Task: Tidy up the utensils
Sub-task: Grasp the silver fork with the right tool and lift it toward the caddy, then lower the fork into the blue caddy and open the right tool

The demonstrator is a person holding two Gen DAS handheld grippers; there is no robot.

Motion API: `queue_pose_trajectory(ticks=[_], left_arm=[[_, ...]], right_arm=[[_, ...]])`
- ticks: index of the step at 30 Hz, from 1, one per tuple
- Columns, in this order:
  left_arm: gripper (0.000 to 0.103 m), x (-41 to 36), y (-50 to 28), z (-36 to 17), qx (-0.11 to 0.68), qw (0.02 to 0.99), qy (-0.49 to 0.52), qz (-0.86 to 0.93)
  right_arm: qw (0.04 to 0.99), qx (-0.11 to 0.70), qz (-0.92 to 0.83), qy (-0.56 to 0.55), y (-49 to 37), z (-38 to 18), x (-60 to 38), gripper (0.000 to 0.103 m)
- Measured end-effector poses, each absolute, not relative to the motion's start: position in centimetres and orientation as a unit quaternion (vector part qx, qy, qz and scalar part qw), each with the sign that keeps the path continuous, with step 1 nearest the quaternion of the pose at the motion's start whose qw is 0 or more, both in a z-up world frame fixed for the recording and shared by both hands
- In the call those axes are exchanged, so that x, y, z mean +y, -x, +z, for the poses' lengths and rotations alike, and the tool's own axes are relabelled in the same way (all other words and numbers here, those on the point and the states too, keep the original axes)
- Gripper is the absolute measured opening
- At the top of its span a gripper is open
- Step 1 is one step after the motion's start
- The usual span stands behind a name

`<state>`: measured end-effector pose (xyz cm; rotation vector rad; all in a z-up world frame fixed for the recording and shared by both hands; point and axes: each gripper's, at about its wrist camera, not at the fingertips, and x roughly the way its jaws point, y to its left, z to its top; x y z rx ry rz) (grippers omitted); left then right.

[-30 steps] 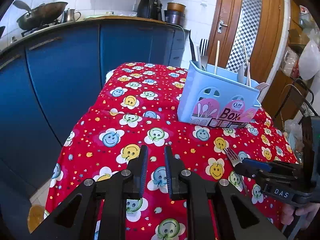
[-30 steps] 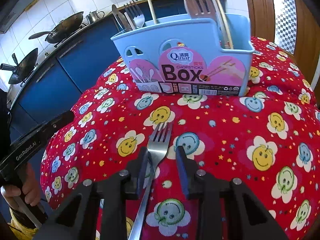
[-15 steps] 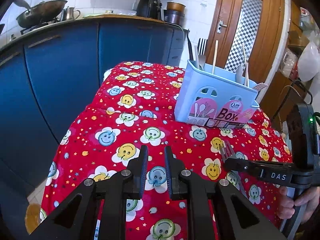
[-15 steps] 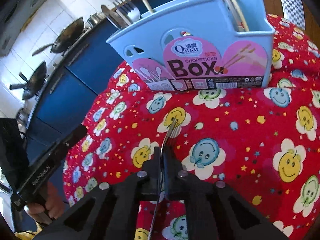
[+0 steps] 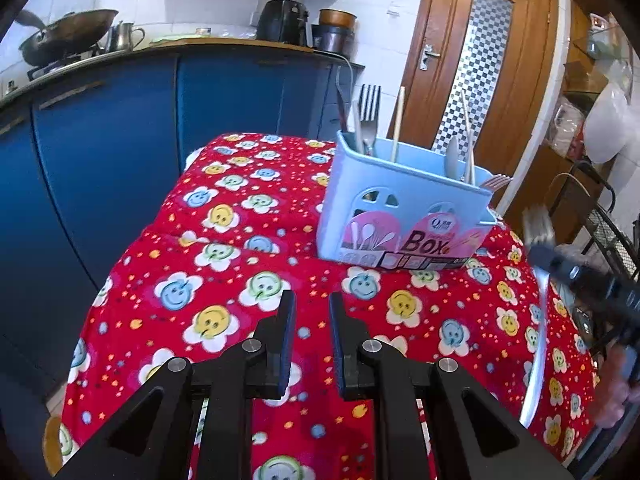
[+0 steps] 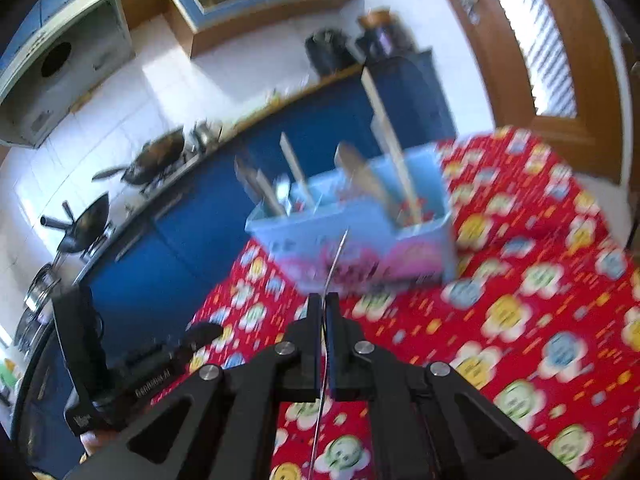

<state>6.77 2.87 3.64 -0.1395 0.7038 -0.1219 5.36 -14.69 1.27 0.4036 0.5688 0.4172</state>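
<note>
Red smiley-flower tablecloth all over the table, dropping off at the left edge toward the blue cabinets, with a narrow strip of floor in between. Plenty of bare cloth on the left half. Left gripper low over the near edge, fingers a bit apart, holding nothing. Further right, light blue utensil box standing upright on the cloth, already stocked with forks, a spoon and chopsticks, open cloth in front of it. Far right in the left wrist view: right gripper up off the table, clamped on a fork, tines up, handle hanging down, clear of the box and to its right. Wooden door behind, wire rack crowding the right edge.

Right wrist view: badly motion-blurred, but shows the fork edge-on as a thin sliver pinched between shut fingers, pointing at the box front. Only here: woks on the stove at left and a look down into the box compartments. Left gripper at lower left, well apart.
</note>
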Motion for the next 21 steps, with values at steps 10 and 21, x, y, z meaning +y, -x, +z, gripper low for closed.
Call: queue_pose_trajectory(ticks=[10,21], left_arm=[[0.016,1.3,-8.6,4.4,0.328,0.939,0.073,-0.068],[0.016,0.7,-10.2,4.1,0.321,0.942,0.072,-0.066]], right_arm=[[0.955,0.177,0.137,-0.196,-8.2,5.0,-18.1,0.003],[0.989,0.074,0.075,-0.105,-13.6,6.9,-16.8,0.003]])
